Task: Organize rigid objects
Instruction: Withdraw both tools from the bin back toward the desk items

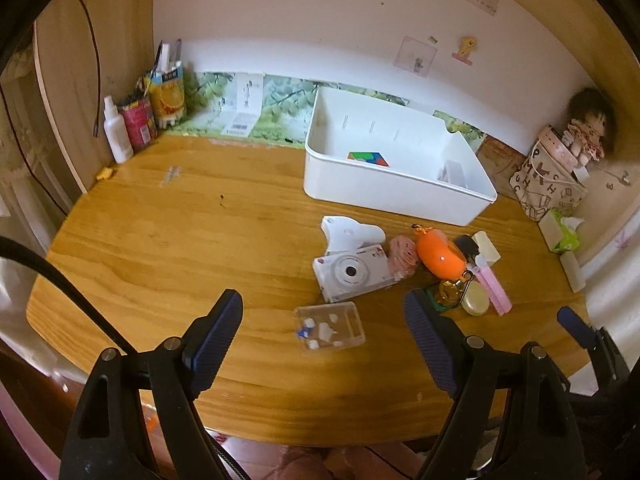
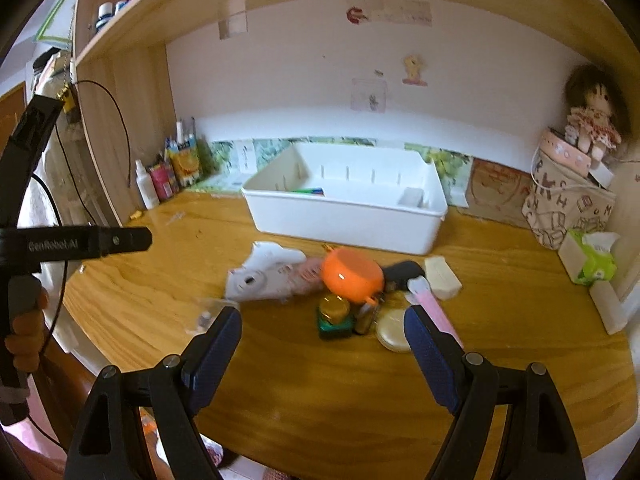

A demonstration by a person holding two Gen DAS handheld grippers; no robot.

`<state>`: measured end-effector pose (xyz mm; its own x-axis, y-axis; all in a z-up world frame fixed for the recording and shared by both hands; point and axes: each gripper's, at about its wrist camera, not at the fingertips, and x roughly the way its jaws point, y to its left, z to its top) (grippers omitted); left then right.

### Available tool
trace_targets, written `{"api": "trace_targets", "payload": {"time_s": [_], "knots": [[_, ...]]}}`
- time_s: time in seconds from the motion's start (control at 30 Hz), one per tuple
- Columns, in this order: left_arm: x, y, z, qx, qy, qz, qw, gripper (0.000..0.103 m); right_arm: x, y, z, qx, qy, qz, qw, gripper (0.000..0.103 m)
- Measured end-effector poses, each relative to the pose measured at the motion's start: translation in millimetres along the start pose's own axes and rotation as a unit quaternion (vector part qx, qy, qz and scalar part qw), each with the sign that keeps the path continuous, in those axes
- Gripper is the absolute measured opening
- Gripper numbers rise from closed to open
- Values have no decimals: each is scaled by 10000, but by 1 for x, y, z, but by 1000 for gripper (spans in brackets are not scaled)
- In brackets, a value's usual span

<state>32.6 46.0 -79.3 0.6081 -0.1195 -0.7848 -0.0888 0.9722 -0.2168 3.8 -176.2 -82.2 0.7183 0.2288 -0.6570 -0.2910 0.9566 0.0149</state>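
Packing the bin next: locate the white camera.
Left wrist view, centre-right: the white camera lies on the desk, before the white bin, left of the orange case.

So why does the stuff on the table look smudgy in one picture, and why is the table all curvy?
In the right wrist view the white camera and orange case are smeared by motion blur; in the left wrist view the camera looks sharper. Both fisheye views bend the table edge and darken the corners.
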Motion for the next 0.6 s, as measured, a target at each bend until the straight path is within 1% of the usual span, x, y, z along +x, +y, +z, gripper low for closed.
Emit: {"api": "trace_targets", "payload": {"time_s": [0.13, 0.2, 0.3, 0.43, 0.6], "knots": [[11, -14, -2, -318, 187, -52, 9993, 85, 8, -18, -2, -103, 179, 44, 9998, 84], [16, -21, -4, -448, 231, -62, 9987, 85, 13, -30, -1, -164, 294, 154, 9993, 84], [27, -37, -6, -635, 375, -18, 9973, 85, 18, -45, 1, -279, 353, 291, 9986, 84], [38, -58, -8, -744, 494, -25, 9960, 85, 29, -66, 6, -434, 471, 469, 9968, 84], [52, -84, -11, -824, 553, 40, 9951, 85, 47, -88, 8, -643, 721, 551, 9938, 84]]}}
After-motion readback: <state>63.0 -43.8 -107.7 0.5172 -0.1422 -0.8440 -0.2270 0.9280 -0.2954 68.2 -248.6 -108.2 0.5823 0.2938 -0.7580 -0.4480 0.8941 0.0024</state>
